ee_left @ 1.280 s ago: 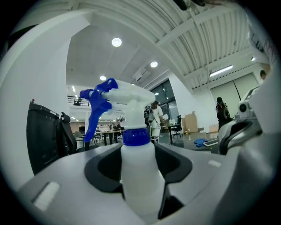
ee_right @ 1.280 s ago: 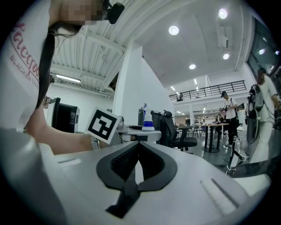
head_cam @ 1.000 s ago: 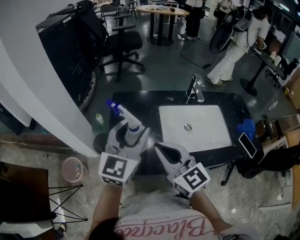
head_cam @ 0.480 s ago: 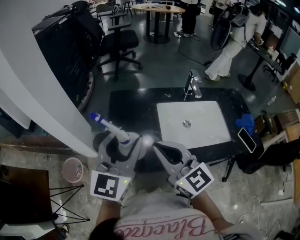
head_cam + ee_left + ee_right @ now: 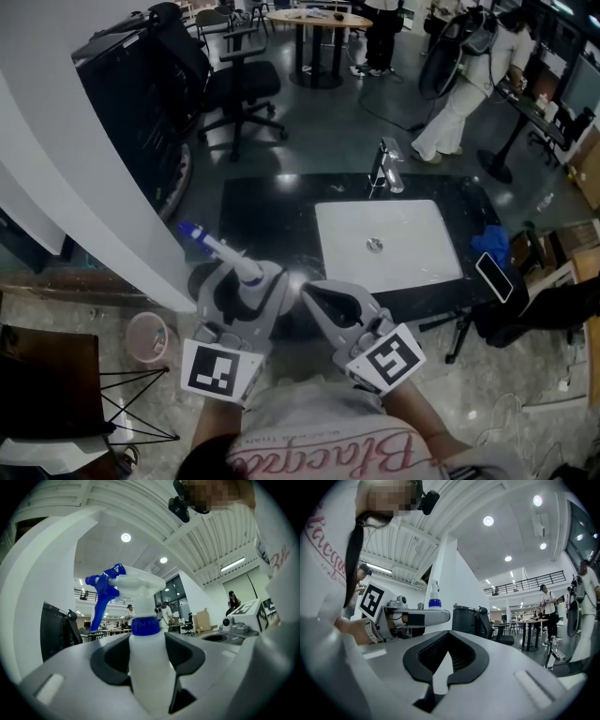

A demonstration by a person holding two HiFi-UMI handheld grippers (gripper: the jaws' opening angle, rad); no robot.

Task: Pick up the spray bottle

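Note:
The spray bottle (image 5: 232,260) is white with a blue collar and a blue trigger head (image 5: 191,232) that points up and to the left. My left gripper (image 5: 246,274) is shut on its body and holds it in the air off the left front corner of the black counter (image 5: 267,208). In the left gripper view the bottle (image 5: 147,667) stands upright between the dark pads (image 5: 183,654). My right gripper (image 5: 314,293) is just to its right, shut with nothing in it; in its own view the right gripper (image 5: 449,662) shows pads that meet.
A white sink basin (image 5: 417,270) with a faucet (image 5: 388,170) is set into the counter. A blue cloth (image 5: 494,249) and a phone (image 5: 494,279) lie at the counter's right end. A white curved wall (image 5: 84,206) rises at left; a pink bin (image 5: 147,338) stands below it.
My left gripper has carried the spray bottle left and back toward me, off the counter's corner; its head now points further left. The right gripper has barely shifted.

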